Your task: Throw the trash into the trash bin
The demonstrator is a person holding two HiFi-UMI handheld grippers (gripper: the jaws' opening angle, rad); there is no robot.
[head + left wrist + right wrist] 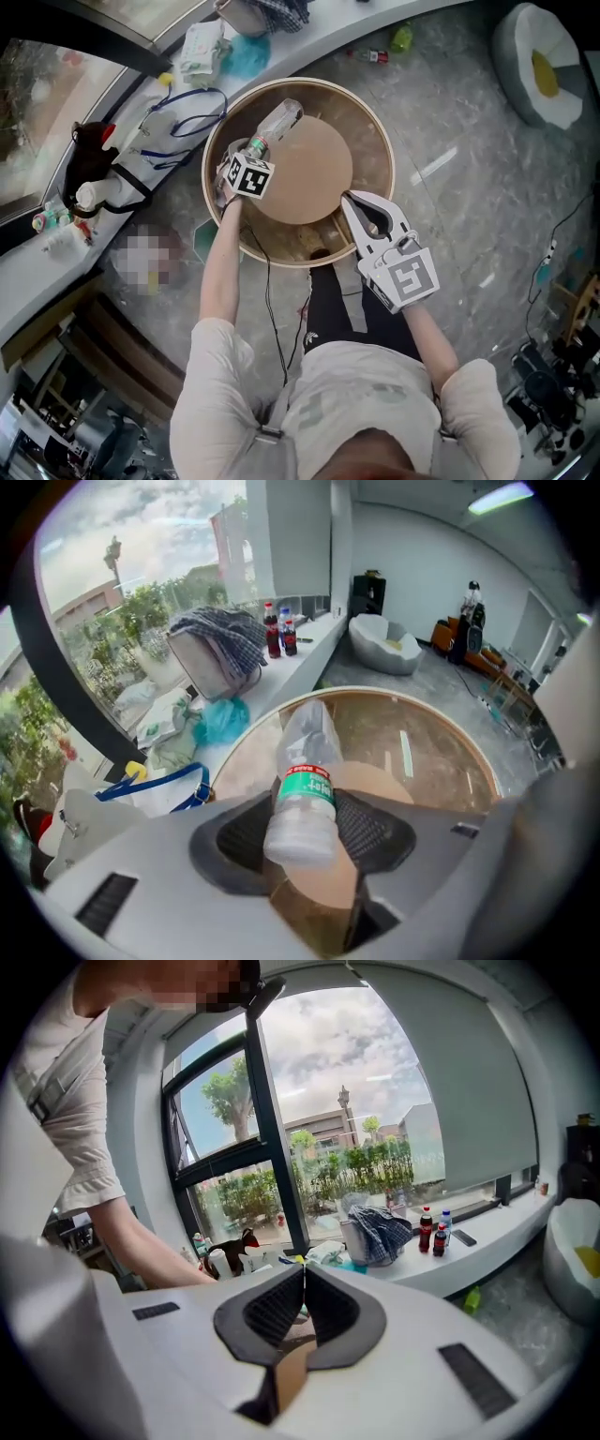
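A clear plastic bottle (274, 125) with a green label hangs over the round tan trash bin (380, 141). My left gripper (253, 147) is shut on it near its base. In the left gripper view the bottle (305, 780) stands between the dark pads (370, 829), its neck pointing out over the bin's rim (469, 752). A round brown lid (305, 173) sits inside the bin. My right gripper (349, 199) is at the lid's near right edge, fingertips together. In the right gripper view its jaws (303, 1274) meet, with brown lid showing below them.
A white window sill (309, 52) curves behind the bin, carrying bags, a blue strap (192, 112), a plush toy (89, 155), a checked cloth bag (220, 649) and cola bottles (278, 635). A green bottle (401, 37) and a white seat (544, 61) are on the floor.
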